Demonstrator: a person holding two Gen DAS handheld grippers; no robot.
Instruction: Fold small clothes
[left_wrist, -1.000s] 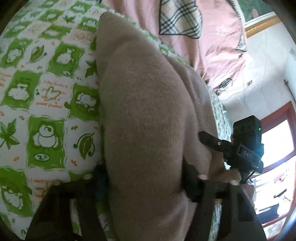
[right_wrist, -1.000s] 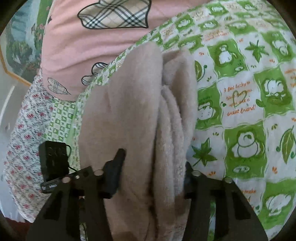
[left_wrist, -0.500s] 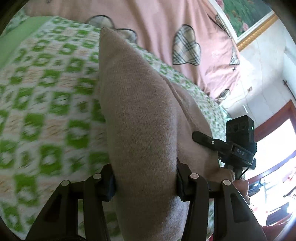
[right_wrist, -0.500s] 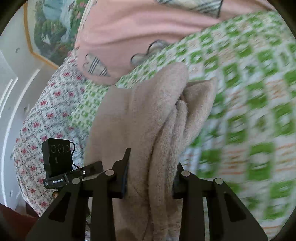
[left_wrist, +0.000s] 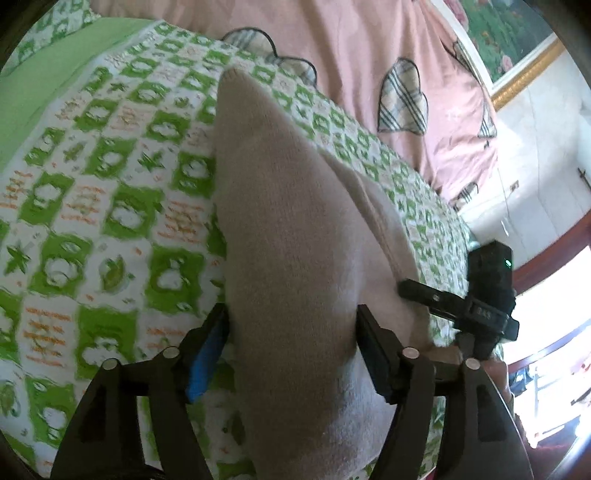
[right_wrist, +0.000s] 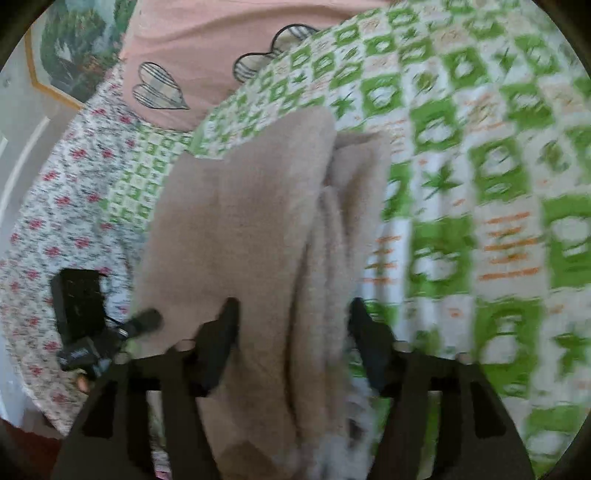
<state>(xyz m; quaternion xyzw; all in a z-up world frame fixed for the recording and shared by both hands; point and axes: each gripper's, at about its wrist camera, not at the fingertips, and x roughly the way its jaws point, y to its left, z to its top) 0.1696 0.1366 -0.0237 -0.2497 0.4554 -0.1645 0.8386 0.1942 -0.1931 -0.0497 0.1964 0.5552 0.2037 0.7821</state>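
Observation:
A beige knit garment (left_wrist: 288, 236) lies folded lengthwise over the green-and-white patterned bedspread (left_wrist: 92, 206). My left gripper (left_wrist: 291, 332) is shut on one end of it, cloth bulging between the fingers. My right gripper (right_wrist: 291, 325) is shut on the other end, where several stacked layers of the garment (right_wrist: 258, 221) show. Each gripper appears in the other's view: the right one (left_wrist: 480, 302) at the right edge, the left one (right_wrist: 85, 325) at the lower left. The right wrist view is blurred.
A pink quilt with plaid hearts (left_wrist: 369, 66) lies at the head of the bed. A floral sheet (right_wrist: 55, 192) hangs at the bed's side. A framed picture (left_wrist: 517, 40) hangs on the wall, and a bright window (left_wrist: 554, 350) is at the right.
Both grippers have closed tighter on the garment and lifted and swung it, so more of the bedspread and the quilt shows. The garment now hangs longer between them.

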